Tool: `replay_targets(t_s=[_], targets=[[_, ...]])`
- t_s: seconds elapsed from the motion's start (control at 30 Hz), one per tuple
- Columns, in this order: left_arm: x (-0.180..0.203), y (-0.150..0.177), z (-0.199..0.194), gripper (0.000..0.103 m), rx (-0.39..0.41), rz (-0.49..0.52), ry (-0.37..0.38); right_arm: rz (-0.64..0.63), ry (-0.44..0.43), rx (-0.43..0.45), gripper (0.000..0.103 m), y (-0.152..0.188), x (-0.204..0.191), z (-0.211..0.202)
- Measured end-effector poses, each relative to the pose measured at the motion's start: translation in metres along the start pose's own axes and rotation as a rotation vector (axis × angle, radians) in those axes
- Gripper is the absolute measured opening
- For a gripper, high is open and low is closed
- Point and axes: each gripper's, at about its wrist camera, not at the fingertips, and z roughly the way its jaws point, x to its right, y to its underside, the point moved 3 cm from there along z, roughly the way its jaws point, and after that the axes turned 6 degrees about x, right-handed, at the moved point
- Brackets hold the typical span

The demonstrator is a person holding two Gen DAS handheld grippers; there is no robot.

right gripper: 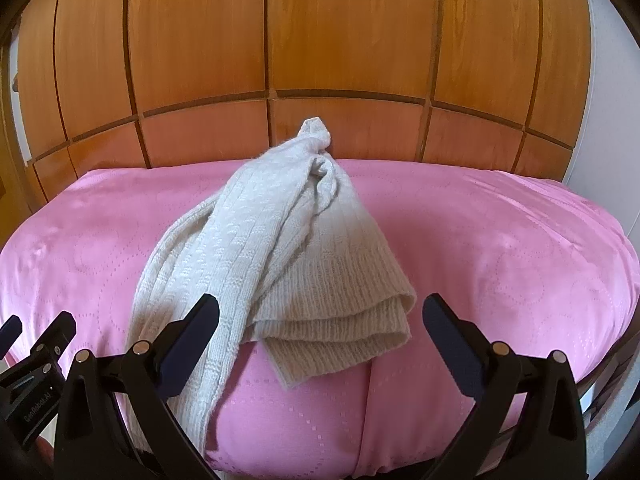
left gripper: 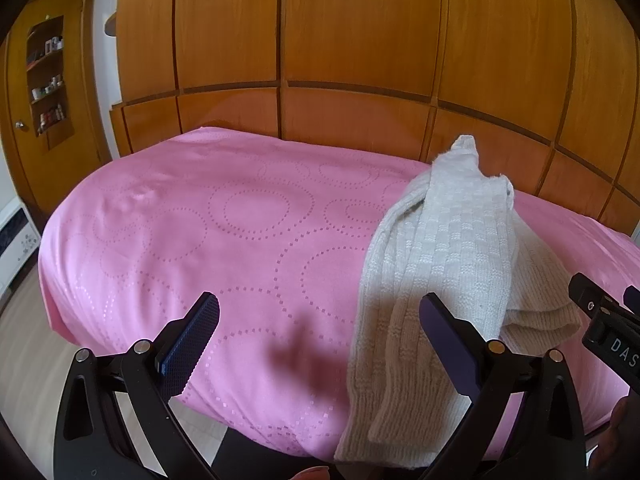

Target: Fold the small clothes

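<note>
A cream knitted garment [left gripper: 452,248] lies bunched on the pink bedspread [left gripper: 200,232], with one long part hanging over the near edge. In the right wrist view the garment [right gripper: 280,248] sits in the middle, its ribbed hem folded in layers at the front. My left gripper [left gripper: 320,320] is open and empty above the near edge, the garment by its right finger. My right gripper [right gripper: 320,320] is open and empty, just in front of the ribbed hem. The other gripper shows at the right edge of the left wrist view [left gripper: 608,320].
Wooden wardrobe doors [left gripper: 360,40] stand behind the bed. A wooden door with shelves [left gripper: 48,80] is at the left. The bedspread [right gripper: 500,240] spreads wide on both sides of the garment. Pale floor [left gripper: 32,340] shows at the lower left.
</note>
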Motion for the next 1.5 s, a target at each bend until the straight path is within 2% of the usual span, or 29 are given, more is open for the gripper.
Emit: replay_targets(t_s=[0.73,0.97,1.0,1.03,1.13,1.2,1.33,1.37,1.43,1.47,1.5], targets=[[0.002,0.004,0.007,0.099,-0.021,0.002,0.001,0.002,-0.030,-0.034,0.101,0.006,-0.003,0.009],[-0.004,0.006,0.019,0.099,-0.062,-0.003,0.016,0.037,-0.080,-0.067,0.101,0.009,0.007,0.022],[-0.009,0.006,0.023,0.099,-0.075,-0.014,0.013,0.047,-0.098,-0.075,0.096,0.010,0.008,0.024],[-0.012,0.005,0.026,0.099,-0.082,-0.024,0.011,0.052,-0.126,-0.085,0.084,0.010,0.009,0.027],[-0.031,0.005,0.040,0.099,-0.124,-0.086,0.010,0.068,-0.196,-0.128,0.065,0.010,0.006,0.040],[-0.038,0.006,0.046,0.098,-0.136,-0.099,0.017,0.085,-0.253,-0.162,0.060,0.009,0.002,0.051],[-0.043,0.006,0.060,0.081,-0.163,-0.086,0.076,0.085,-0.344,-0.208,0.052,0.004,-0.017,0.075],[-0.043,0.006,0.065,0.072,-0.179,-0.093,0.104,0.081,-0.373,-0.228,0.052,0.003,-0.025,0.083],[-0.041,0.007,0.075,0.070,-0.213,-0.112,0.162,0.050,-0.389,-0.252,0.049,0.004,-0.040,0.094],[-0.038,0.008,0.081,0.070,-0.233,-0.125,0.195,0.039,-0.396,-0.285,0.046,0.006,-0.049,0.104],[-0.036,0.009,0.084,0.070,-0.245,-0.132,0.218,0.034,-0.409,-0.299,0.035,0.008,-0.054,0.109]])
